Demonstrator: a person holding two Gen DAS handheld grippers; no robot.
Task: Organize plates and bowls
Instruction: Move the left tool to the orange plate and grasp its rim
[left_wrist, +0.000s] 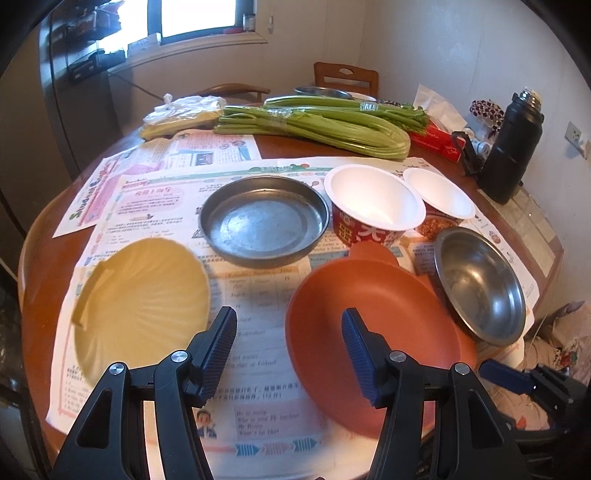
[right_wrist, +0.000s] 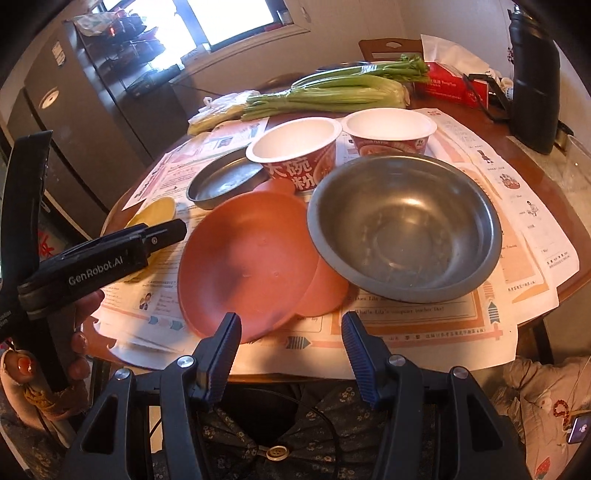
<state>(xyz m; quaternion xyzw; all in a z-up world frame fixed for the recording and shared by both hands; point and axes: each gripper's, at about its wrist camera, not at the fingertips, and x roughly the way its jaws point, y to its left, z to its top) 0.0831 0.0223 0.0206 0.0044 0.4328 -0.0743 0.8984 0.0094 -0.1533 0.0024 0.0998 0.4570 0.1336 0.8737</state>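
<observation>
I have both grippers hanging over the near edge of the round bench (left_wrist: 40, 236), which is spread with newspapers (left_wrist: 155, 206). My left gripper (left_wrist: 290, 354) has its jaws apart with nothing between them, above the paper between the yellow plate (left_wrist: 140, 306) and the orange plate (left_wrist: 373, 332). My right gripper (right_wrist: 291, 354) is likewise apart and empty, just short of the orange plate's near rim; in its view the left gripper juts in from the left, held by a hand (right_wrist: 79, 332). The orange plate lies on top of a second orange one (right_wrist: 325, 288), tilted. To its right sits a steel bowl (right_wrist: 402, 225), its rim just beside the orange plate. Behind them stand two paper noodle bowls (left_wrist: 373, 206) side by side, with a shallow steel plate (left_wrist: 264, 221) to their left. Celery (left_wrist: 314, 125), a red tissue box (left_wrist: 439, 142) and a black flask (left_wrist: 511, 147) are at the far side.
</observation>
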